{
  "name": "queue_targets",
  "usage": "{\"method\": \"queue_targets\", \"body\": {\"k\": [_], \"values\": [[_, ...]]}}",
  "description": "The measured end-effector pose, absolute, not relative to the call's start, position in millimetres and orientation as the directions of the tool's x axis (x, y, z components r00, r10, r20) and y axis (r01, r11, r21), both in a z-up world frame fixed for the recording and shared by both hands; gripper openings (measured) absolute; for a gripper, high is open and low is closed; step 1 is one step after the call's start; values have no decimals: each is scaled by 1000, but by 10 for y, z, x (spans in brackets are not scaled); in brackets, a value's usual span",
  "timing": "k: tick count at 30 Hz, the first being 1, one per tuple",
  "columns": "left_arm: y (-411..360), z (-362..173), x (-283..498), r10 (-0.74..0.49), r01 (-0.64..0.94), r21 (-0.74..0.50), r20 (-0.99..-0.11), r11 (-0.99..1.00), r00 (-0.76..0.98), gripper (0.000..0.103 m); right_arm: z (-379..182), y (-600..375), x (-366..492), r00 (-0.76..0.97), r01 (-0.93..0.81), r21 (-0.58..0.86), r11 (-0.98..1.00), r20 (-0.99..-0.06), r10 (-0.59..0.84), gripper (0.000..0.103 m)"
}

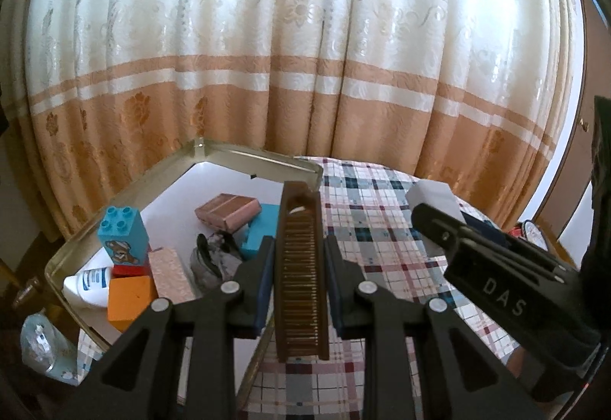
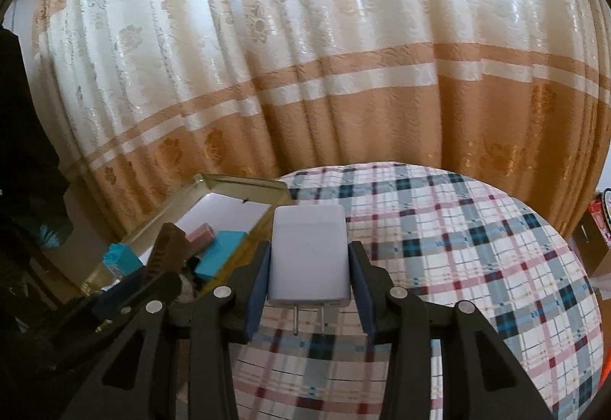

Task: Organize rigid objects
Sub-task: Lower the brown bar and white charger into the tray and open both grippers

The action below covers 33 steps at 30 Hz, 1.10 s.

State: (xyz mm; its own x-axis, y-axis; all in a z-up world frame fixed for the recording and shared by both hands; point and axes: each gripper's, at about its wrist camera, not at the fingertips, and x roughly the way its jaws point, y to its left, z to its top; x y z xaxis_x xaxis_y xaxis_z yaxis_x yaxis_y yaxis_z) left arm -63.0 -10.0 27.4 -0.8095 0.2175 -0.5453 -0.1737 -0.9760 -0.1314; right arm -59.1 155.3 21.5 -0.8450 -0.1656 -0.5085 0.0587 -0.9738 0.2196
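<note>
Cream and orange curtain [image 1: 290, 49] fills the whole background behind my two grippers. Below it a plaid tablecloth [image 2: 458, 248] covers the round table. At the table's left side sits a shallow metal tin [image 1: 244, 156] with a white floor, already holding things: a blue block with a bear picture [image 1: 122, 234] standing upright, an orange block [image 1: 131, 295] in front of it, a pale pink block [image 1: 172, 274] just beside that, a teal block [image 1: 263, 229] farther back, a pink-brown box [image 1: 228, 214] leaning on the teal block, a white tube [image 1: 89, 284] lying at the near left wall, and a dark crumpled item I cannot identify.

My left gripper [image 1: 299, 269] is clamped tight on a brown comb [image 1: 301, 267], its teeth facing up and its far end above the tin's right rim. My right gripper [image 2: 309, 267] grips a white plug adapter [image 2: 308, 255] by its sides, prongs pointing back toward me, held above the cloth just right of the tin.
</note>
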Motion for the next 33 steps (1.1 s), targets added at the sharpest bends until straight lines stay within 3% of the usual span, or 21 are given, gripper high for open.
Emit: {"method": "queue_targets", "body": {"k": [14, 33], "values": [[-548, 478, -1068, 82, -50, -74, -541, -996, -837, 24, 461, 1204, -994, -870, 105, 232, -967, -450, -203, 43], [-687, 493, -1580, -13, 16, 0, -597, -1000, -802, 24, 394, 944, -1613, -837, 82, 236, -968, -512, -195, 43]]}}
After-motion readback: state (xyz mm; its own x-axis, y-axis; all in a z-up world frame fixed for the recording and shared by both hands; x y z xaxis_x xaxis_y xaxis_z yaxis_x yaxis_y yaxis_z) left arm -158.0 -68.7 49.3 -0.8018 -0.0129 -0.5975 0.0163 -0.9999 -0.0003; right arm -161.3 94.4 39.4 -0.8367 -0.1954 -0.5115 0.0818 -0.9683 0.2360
